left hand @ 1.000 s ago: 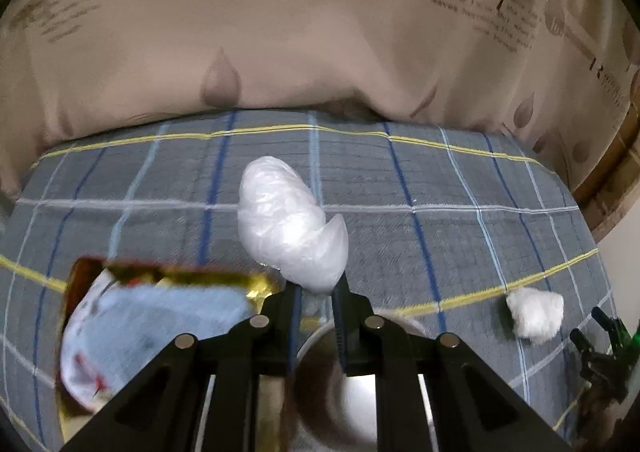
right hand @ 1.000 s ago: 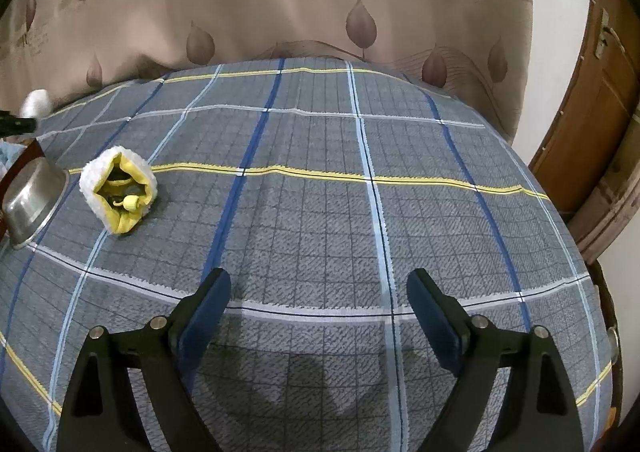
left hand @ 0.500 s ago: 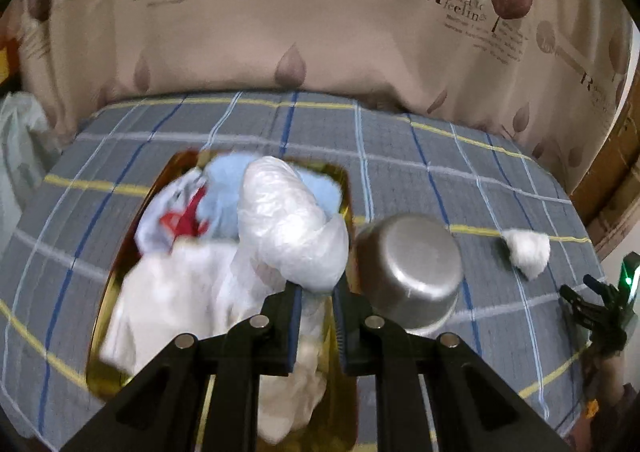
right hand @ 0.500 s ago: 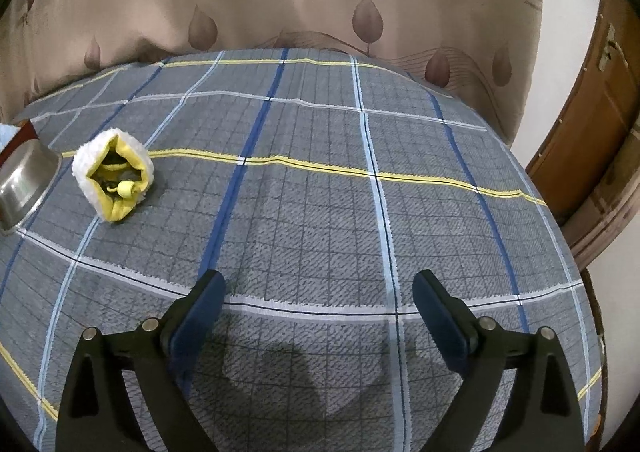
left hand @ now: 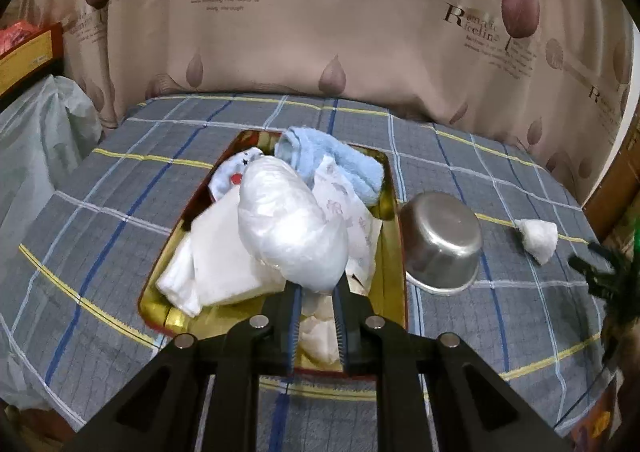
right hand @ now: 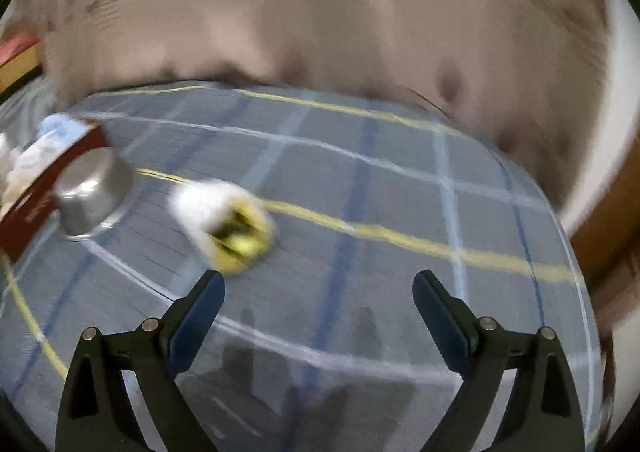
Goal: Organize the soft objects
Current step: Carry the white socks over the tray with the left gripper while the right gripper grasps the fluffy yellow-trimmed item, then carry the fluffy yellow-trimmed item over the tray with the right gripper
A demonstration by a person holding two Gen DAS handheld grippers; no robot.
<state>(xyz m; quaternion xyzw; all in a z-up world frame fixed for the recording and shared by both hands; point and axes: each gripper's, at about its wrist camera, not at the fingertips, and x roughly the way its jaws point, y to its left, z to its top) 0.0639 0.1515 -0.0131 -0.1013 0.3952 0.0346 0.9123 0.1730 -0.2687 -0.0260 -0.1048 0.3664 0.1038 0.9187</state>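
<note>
Right wrist view is smeared by motion blur, so the curtain behind the bed shows only as brown blotches. Its left edge cuts off the dark red outer wall of a tray, with pale cloth showing above it. The right gripper (right hand: 319, 288) hangs over bare plaid bedspread (right hand: 360, 179) with its jaws spread wide and nothing between them. Just beyond its left finger lies a fluffy white and yellow soft item (right hand: 224, 223), too blurred to identify, and past that an upturned steel bowl (right hand: 94, 191) sits beside the tray.

Left wrist view is sharper. The left gripper (left hand: 316, 288) has its jaws drawn narrow, pinching the lower end of a white plastic-wrapped bundle (left hand: 288, 223) held above the gold tray (left hand: 390, 187). The bundle hides much of the tray's contents. Around it show a folded white cloth (left hand: 216, 248), a light blue towel (left hand: 336, 159) at the far end, a printed white cloth (left hand: 352, 211), and a small patterned piece (left hand: 232, 171) only partly visible. The tray sits near the bedspread's left half, the bowl touching its right wall.
</note>
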